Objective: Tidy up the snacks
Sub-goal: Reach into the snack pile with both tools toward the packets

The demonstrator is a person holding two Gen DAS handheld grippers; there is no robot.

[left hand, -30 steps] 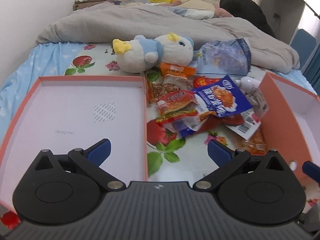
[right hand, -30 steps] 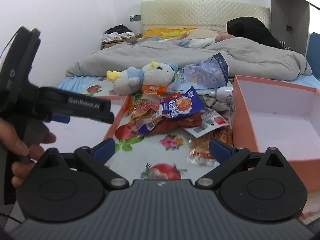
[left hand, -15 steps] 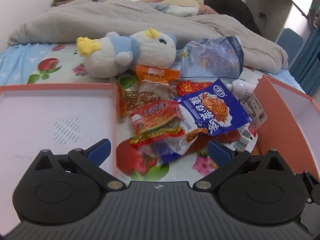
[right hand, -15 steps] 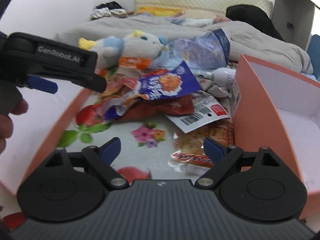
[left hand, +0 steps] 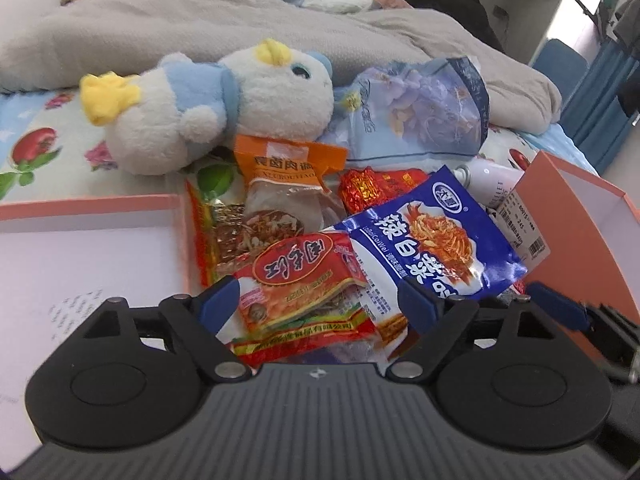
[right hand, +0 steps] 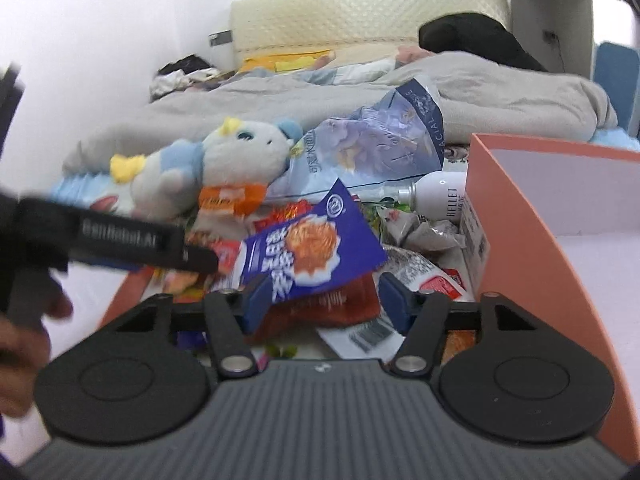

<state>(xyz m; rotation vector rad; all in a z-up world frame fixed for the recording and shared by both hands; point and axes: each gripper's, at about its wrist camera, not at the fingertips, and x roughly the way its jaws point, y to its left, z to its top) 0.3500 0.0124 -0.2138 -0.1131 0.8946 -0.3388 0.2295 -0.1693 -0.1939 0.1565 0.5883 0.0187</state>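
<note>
Both my grippers have come down and forward onto the snack heap that lies on the bedsheet between the two orange boxes, left box (left hand: 100, 216) and right box (right hand: 516, 216). My left gripper (left hand: 320, 300) has just been narrowing, though its jaws stand wide and astride the red packet (left hand: 304, 284), not yet pressing it. My right gripper (right hand: 324, 300) has closed about halfway around the blue packet (right hand: 316, 256) and the dark red one beneath; I judge both grasps imminent, none made.
</note>
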